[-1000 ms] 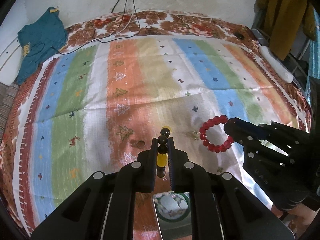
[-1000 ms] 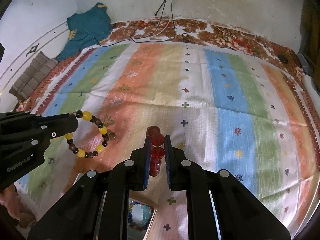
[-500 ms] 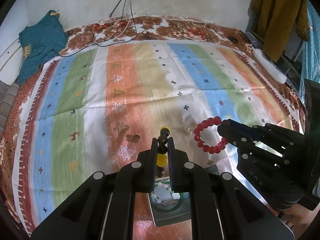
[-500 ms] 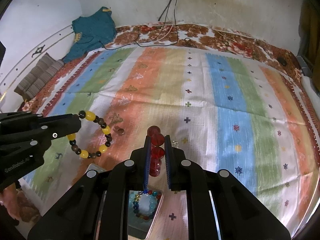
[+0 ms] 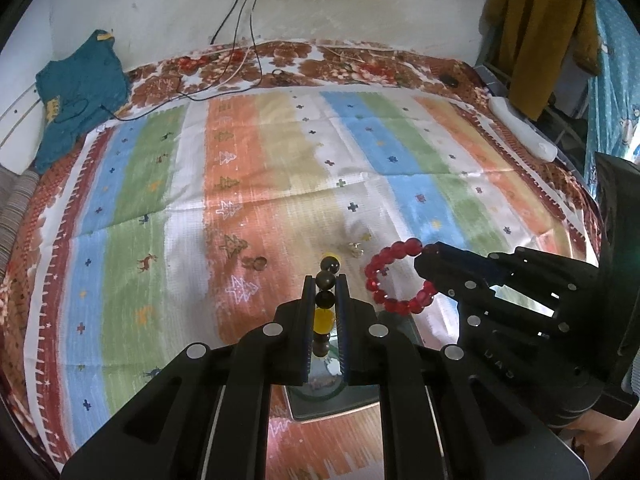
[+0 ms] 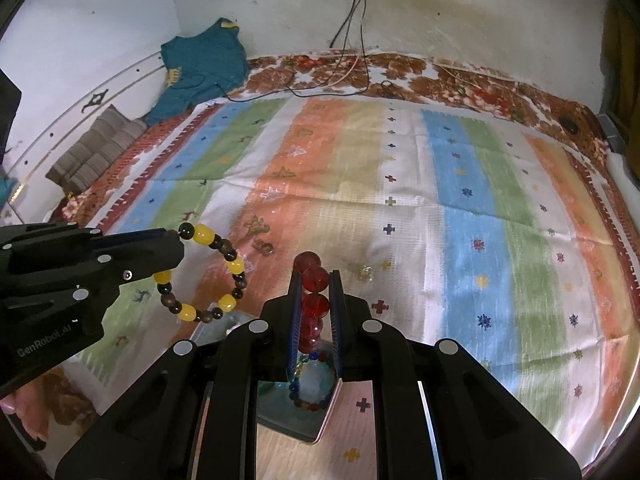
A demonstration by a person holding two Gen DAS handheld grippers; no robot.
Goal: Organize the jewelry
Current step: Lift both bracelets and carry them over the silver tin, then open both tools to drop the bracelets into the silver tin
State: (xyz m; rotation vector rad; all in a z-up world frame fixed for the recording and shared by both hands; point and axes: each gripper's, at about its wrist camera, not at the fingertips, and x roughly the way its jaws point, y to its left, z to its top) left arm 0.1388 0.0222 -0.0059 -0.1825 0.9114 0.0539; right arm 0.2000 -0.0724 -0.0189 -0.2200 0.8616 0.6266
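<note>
L tool [image 5: 325,296] clamps yellow-brown bracelet [image 6: 208,276] | R tool [image 6: 315,300] clamps red bracelet [image 5: 394,278] | tray [image 6: 296,420] below: multicolor bracelet [image 6: 310,380]

Red bracelet [image 6: 313,300] & yellow-brown bracelet [image 6: 202,274] held up, w/ tray [image 6: 294,416] below.

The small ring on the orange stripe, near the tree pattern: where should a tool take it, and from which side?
The small ring lies flat and alone on the striped cloth. Best come straight from above, one finger on each side of its rim, pinching across the width. Both tools already hold bracelets, so one must be freed first.
</note>
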